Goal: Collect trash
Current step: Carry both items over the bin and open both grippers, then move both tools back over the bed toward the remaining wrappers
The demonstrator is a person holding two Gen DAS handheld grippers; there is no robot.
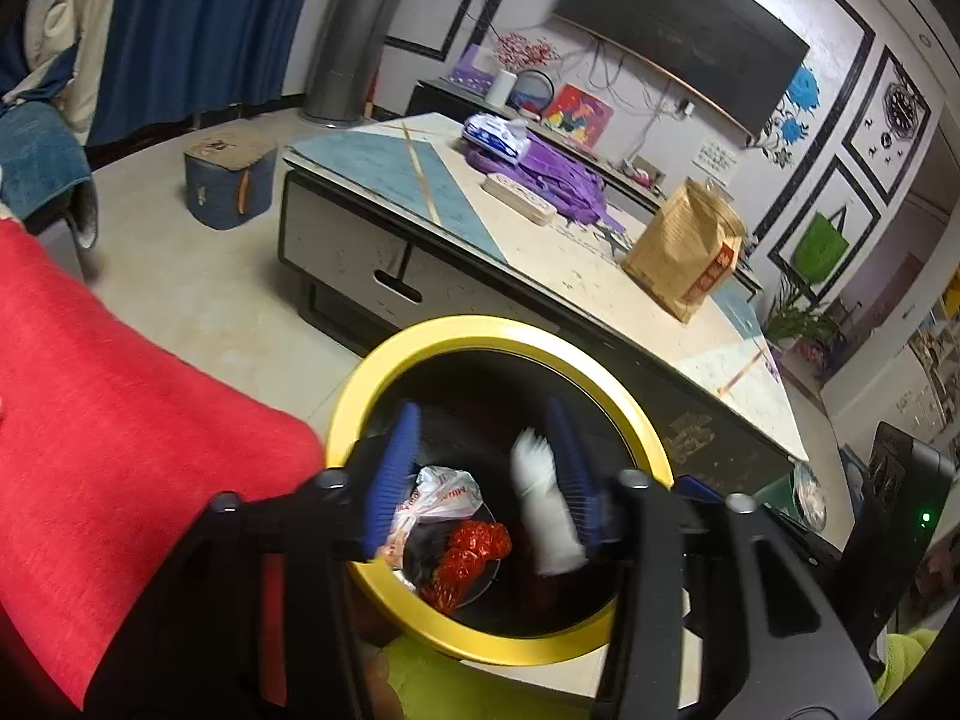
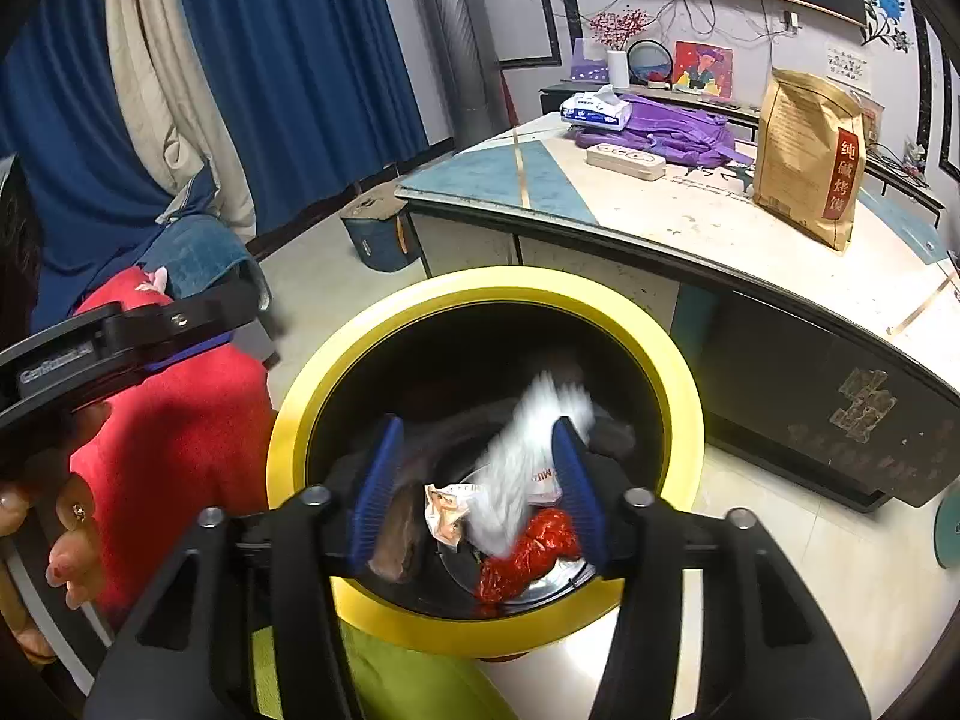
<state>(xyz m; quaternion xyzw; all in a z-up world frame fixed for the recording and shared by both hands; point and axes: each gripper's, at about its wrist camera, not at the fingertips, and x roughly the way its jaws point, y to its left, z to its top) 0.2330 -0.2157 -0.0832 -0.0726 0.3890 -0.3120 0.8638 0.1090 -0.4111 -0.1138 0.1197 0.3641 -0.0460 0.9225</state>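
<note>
Bin: a round trash bin with a yellow rim (image 1: 360, 384) (image 2: 288, 420) and dark inside stands on the pale floor, low and central in both views, just in front of a low table.
Left gripper: the left gripper (image 1: 489, 468) hangs over the bin's mouth, its blue fingers (image 1: 393, 468) standing apart; a white crumpled piece (image 1: 543, 504) lies against the inner face of the right-hand finger, blurred, with a clear gap to the other finger, so nothing is clamped.
Right gripper: the right gripper (image 2: 477, 474) is also above the bin's mouth, jaws apart; a blurred white wrapper (image 2: 516, 468) shows between its fingers, not pinched, and a brown smeared shape (image 2: 399, 534) lies by the left-hand finger.
Trash in bin: a white plastic bag with red print (image 1: 441, 495) and a red crinkled wrapper (image 1: 471, 552) (image 2: 528, 552) lie at the bottom.
Table: the low table (image 1: 588, 276) (image 2: 690, 222) fills the middle right of both frames; on it a brown paper bag (image 1: 684, 249) (image 2: 807, 159) stands upright, with a purple bag (image 1: 558, 174) (image 2: 672, 132), a tissue pack (image 1: 495, 135) (image 2: 594, 108) and a power strip (image 1: 519, 198) (image 2: 624, 159) farther back.
Person: a hand (image 2: 54, 516) at the left edge of the right wrist view holds the other gripper's handle beside red fabric (image 2: 180, 420).
</note>
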